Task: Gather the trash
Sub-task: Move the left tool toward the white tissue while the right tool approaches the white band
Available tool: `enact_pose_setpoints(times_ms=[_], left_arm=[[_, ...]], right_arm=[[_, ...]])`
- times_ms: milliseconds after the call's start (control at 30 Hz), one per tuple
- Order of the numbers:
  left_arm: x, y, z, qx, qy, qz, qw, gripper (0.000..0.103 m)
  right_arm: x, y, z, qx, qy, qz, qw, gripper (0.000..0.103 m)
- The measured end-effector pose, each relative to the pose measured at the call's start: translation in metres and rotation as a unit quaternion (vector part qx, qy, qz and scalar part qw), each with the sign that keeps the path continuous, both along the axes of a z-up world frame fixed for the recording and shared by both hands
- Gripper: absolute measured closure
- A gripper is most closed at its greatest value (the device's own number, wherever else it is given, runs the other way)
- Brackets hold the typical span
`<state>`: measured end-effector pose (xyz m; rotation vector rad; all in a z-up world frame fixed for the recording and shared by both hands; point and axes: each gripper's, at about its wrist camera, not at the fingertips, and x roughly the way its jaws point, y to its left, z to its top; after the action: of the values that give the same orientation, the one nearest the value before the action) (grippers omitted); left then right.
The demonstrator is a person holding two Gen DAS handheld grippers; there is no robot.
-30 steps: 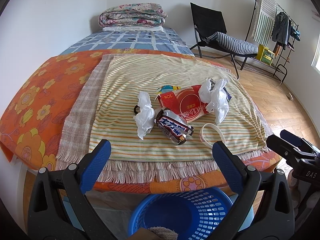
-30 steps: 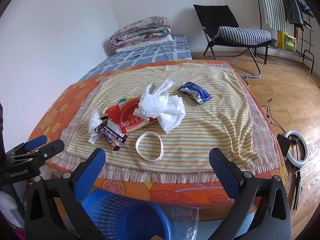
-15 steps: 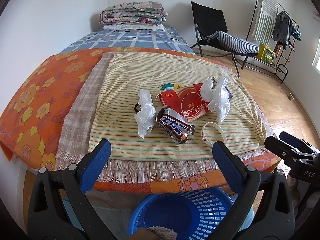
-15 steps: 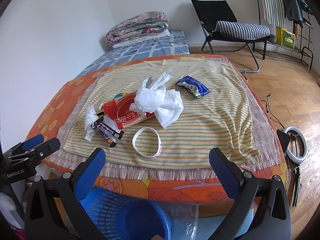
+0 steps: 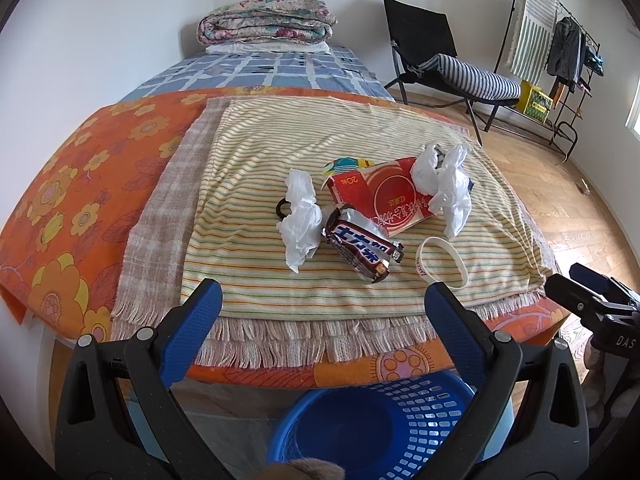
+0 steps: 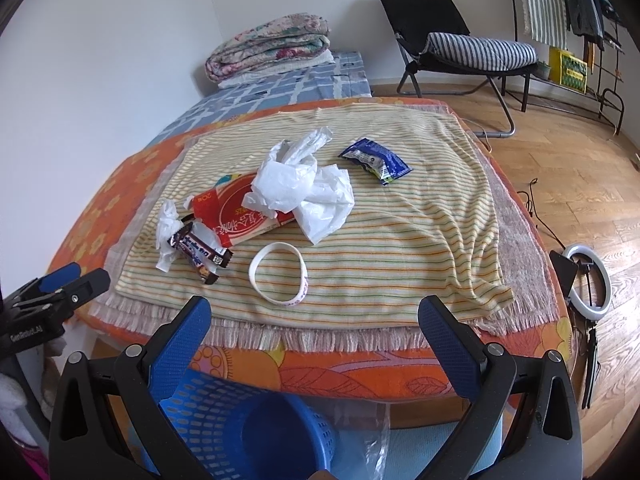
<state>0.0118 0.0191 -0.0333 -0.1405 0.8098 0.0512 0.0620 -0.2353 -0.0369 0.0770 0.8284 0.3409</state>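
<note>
Trash lies on a striped cloth [image 5: 280, 152] over the bed: a small crumpled white bag [image 5: 301, 220], a brown candy bar wrapper [image 5: 360, 249], a flattened red box [image 5: 380, 200], a larger crumpled white bag [image 6: 304, 188], a white wristband [image 6: 279, 273] and a blue snack packet [image 6: 375, 160]. A blue plastic basket [image 5: 380, 428] sits on the floor below the bed's near edge. My left gripper [image 5: 324, 300] hangs open above the basket, short of the bed. My right gripper [image 6: 314, 316] is open too, to the right of the left one, empty.
An orange flowered sheet [image 5: 72, 184] covers the bed. Folded quilts [image 5: 266, 20] lie at the far end. A black chair with a striped cushion [image 6: 472, 50] and a clothes rack [image 5: 560, 40] stand on the wooden floor. A ring light [image 6: 591, 280] lies by the bed's right side.
Both grippers have moved slightly closer to the bed, so the trash looks a little lower and nearer. Their jaws stayed open. Nothing on the bed has moved.
</note>
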Motion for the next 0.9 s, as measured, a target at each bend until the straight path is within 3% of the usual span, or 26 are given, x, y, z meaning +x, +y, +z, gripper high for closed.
enact_pose_setpoints(times_ms=[167, 333, 433, 600, 700, 800, 833, 900], left_arm=[[0.007, 0.010, -0.013, 0.015, 0.016, 0.004, 0.9997, 0.000], [0.014, 0.030, -0.021, -0.041, 0.036, 0.003, 0.9985, 0.000], [0.023, 0.030, -0.015, -0.034, 0.035, -0.001, 0.9988, 0.007], [0.043, 0.028, -0.013, -0.027, 0.035, -0.021, 0.9988, 0.021], [0.053, 0.028, -0.022, -0.036, 0.041, -0.026, 0.9982, 0.031], [0.061, 0.030, -0.036, -0.043, 0.049, -0.021, 0.9977, 0.033], [0.064, 0.030, -0.040, -0.045, 0.053, -0.020, 0.9974, 0.036], [0.071, 0.029, -0.044, -0.044, 0.059, -0.023, 0.9970, 0.044]], right_arm=[[-0.002, -0.004, -0.007, -0.026, 0.006, 0.010, 1.000, 0.001], [0.002, 0.005, -0.001, -0.018, 0.001, 0.050, 0.999, 0.001], [0.011, 0.014, 0.003, -0.036, -0.008, 0.061, 0.997, 0.001], [0.032, 0.022, -0.003, -0.024, -0.002, 0.071, 0.997, 0.001], [0.045, 0.024, -0.015, -0.016, 0.014, 0.074, 0.997, 0.008], [0.055, 0.027, -0.032, -0.006, 0.041, 0.076, 0.996, 0.014], [0.057, 0.029, -0.035, -0.006, 0.046, 0.078, 0.996, 0.022], [0.062, 0.032, -0.041, -0.008, 0.057, 0.079, 0.995, 0.027]])
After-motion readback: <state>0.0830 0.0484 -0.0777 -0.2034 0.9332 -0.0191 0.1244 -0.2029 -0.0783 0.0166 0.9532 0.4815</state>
